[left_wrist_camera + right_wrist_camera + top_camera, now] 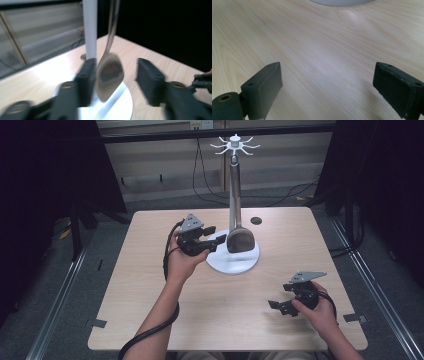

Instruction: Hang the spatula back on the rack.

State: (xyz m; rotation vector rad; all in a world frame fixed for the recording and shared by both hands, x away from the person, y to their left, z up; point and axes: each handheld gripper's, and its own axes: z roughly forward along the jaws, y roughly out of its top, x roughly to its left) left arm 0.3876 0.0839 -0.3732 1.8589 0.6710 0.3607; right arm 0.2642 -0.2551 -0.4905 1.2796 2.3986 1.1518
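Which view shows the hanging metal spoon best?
The high view: the spoon shows whole, hanging from the white stand with its bowl above the round base. The left gripper view shows its bowl close but blurred, between the open left gripper jaws. The right gripper view catches just the base's edge.

Left gripper view: spatula (110, 76) motion-blurred, handle cut off at top edge. Stand's round base (342, 2) cut off by right gripper view's top edge.

The left forearm runs up from the bottom edge to mid-frame in the high view, its hand wrapped around the left gripper (212, 236), jaws parted and pointing right. At lower right, the right hand holds the right gripper (276, 306) low, jaws spread wide and pointing left
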